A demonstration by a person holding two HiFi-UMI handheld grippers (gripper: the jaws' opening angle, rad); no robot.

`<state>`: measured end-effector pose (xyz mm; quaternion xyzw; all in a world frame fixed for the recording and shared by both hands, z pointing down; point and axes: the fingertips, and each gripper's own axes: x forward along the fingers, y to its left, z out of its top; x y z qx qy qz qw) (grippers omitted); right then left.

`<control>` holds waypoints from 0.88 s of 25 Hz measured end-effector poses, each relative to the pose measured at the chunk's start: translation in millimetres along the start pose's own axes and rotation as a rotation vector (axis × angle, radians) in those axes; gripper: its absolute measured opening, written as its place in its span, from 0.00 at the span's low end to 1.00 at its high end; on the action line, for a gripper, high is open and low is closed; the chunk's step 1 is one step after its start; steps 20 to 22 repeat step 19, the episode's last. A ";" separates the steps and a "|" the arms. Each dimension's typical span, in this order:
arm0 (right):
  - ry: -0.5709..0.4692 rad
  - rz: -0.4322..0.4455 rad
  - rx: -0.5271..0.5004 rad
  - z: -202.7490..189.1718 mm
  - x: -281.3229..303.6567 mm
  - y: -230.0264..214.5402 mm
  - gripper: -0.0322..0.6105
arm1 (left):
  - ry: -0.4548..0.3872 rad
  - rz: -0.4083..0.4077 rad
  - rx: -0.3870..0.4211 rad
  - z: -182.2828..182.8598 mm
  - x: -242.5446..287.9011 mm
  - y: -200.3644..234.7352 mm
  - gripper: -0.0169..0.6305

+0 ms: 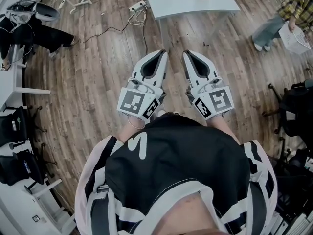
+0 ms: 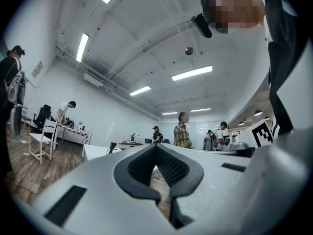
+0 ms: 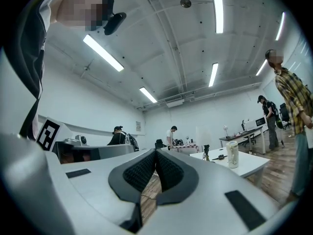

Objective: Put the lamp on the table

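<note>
White table (image 1: 195,6), pale cylinder (image 3: 232,154) upright on it, perhaps a cup

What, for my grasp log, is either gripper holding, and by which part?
Nothing is held. The left gripper and the right gripper each have their jaws together, with nothing between them.

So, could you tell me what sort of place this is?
Likely an open-plan lab or office: a white table, black office chairs, ceiling strip lights, and people working in the background.
</note>
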<state>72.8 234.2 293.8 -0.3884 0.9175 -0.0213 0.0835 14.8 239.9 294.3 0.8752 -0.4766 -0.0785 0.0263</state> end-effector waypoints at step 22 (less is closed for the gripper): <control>0.013 0.002 -0.019 -0.4 11.9 7.7 0.08 | -0.009 -0.004 -0.012 3.4 -2.3 13.0 0.03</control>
